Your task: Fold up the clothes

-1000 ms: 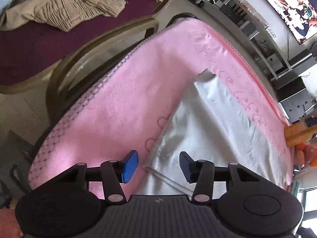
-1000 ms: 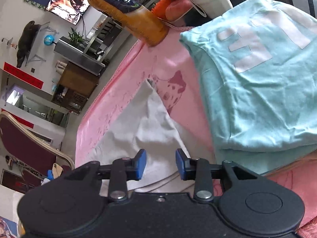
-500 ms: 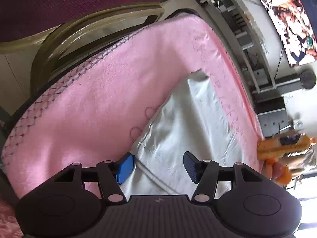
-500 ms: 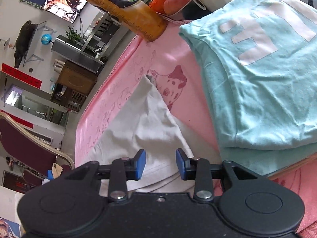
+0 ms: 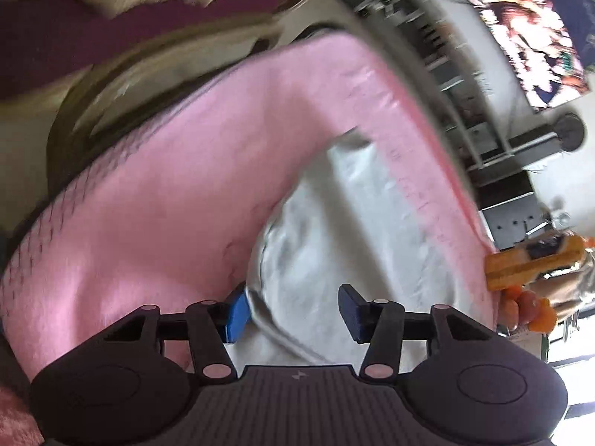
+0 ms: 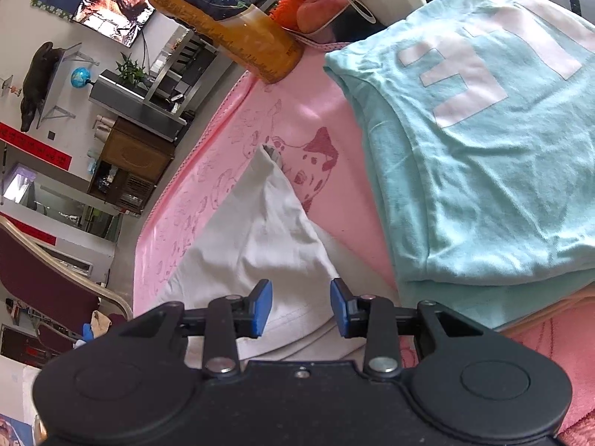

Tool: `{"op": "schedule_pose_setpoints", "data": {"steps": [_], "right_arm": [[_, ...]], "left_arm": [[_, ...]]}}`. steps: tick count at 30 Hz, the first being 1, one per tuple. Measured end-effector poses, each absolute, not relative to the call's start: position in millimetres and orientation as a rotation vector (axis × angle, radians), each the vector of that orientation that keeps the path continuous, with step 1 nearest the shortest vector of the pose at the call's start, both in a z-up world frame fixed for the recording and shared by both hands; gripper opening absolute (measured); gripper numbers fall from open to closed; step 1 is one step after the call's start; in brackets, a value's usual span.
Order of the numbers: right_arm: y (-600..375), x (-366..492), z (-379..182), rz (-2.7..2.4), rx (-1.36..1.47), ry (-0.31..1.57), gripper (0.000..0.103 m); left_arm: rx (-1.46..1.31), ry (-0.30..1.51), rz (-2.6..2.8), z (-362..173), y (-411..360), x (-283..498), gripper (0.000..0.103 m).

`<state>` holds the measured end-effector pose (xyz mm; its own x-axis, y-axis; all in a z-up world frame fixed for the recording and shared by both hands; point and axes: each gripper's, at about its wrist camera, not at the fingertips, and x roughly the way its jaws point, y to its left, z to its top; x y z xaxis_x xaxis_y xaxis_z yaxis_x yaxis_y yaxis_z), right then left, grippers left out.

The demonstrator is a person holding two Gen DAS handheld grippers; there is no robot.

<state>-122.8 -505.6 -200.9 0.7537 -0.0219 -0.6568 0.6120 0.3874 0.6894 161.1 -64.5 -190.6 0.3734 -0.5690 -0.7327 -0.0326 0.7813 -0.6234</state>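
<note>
Two hand-held grippers are seen over a white garment (image 6: 256,238) laid on a pink towel (image 5: 148,200). Left hand-held gripper (image 5: 293,312) is spread wide, one blue pad at the garment's edge; view blurred. Right hand-held gripper (image 6: 301,308) is parted above the garment's hem. Folded teal shirt (image 6: 483,156) is lying just beside. Orange bottle (image 6: 227,26) is at the far edge.

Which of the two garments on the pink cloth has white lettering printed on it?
The light blue shirt, folded at the right of the right wrist view. The white garment in front of the right gripper is plain and still unfolded.
</note>
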Motion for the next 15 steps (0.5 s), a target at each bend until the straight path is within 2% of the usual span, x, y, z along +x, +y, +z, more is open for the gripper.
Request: {"op": "schedule_pose_setpoints", "data": {"steps": [3,5,7,9,15], "right_arm": [[-507.8,-124.9,-202.8,-0.460,1.125,0.613,0.034],[-510.7,-125.0,-206.1,-0.477,1.148,0.610,0.034],[-512.3,-124.2,-210.0,-0.493,1.171,0.612,0.034],[-513.1,-123.2,-213.8,-0.506,1.192,0.615,0.034],[-510.8,-116.0,-219.0,-0.543,1.184,0.649,0.033]], "left_arm": [[-0.621,1.153,-0.360,-190.7,-63.2,163.2,0.042],[-0.621,1.154,-0.347,-191.7,-62.8,163.8,0.035],[-0.612,1.154,-0.336,-192.8,-62.5,163.8,0.020],[-0.599,1.156,-0.321,-193.7,-61.7,163.2,0.013],[-0.578,1.153,-0.316,-193.9,-64.3,162.8,0.011]]}}
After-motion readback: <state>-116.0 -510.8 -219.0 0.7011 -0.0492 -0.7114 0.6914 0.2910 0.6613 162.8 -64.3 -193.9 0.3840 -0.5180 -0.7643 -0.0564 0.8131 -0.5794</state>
